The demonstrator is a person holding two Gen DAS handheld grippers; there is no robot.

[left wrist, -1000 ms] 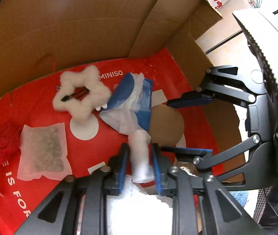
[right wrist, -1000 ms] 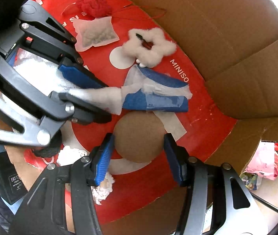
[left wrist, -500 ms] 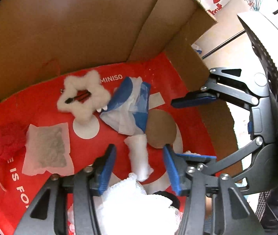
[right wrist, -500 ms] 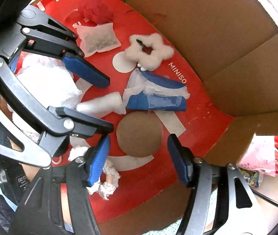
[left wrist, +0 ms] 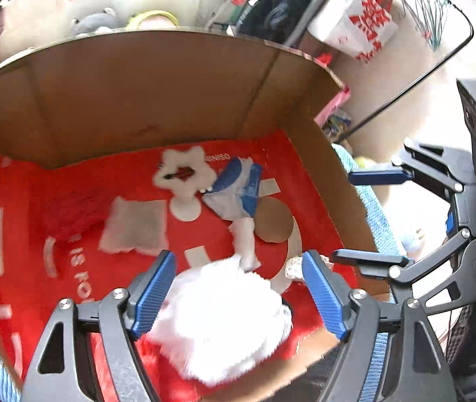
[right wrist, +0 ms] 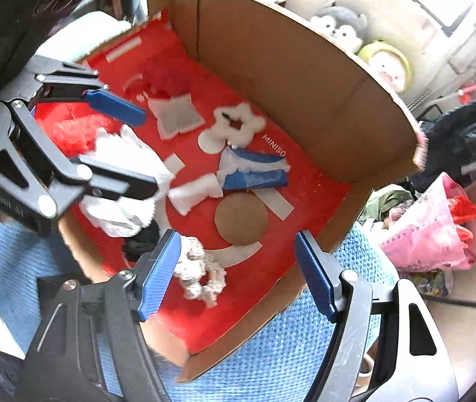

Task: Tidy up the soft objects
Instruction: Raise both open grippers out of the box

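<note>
A small white cloth roll (right wrist: 193, 193) lay loose on the red liner (right wrist: 258, 288) of an open cardboard box (right wrist: 305, 77), touching a blue-and-white folded piece (right wrist: 254, 172) and just beside a brown disc (right wrist: 240, 219) near the middle of the box floor. Around them sat a white fluffy star (right wrist: 238, 125), a mesh sachet (right wrist: 177, 117), a red woolly bundle (left wrist: 70, 211), a knotted cream piece (right wrist: 201, 274) and a large white fluffy mass (left wrist: 221, 315). The left hand-held gripper (left wrist: 238, 296) hung above the box with its jaws opening and its pads pressing on nothing, the fluffy mass lying below and between them. The right hand-held gripper (right wrist: 234, 273) was likewise opening and empty above the near edge.

Judged from this, a placing step was ending; doing it well would mean lifting both tools straight clear so no finger snags the fluff, then picking the next item from its middle.

Motion blur softened the left view, so it was unclear whether the fluffy mass was one item or several. A dark object (right wrist: 140, 244) by the near wall could not be identified. The box rested on a blue knitted cover (right wrist: 271, 345); what lay under that was hidden.
</note>
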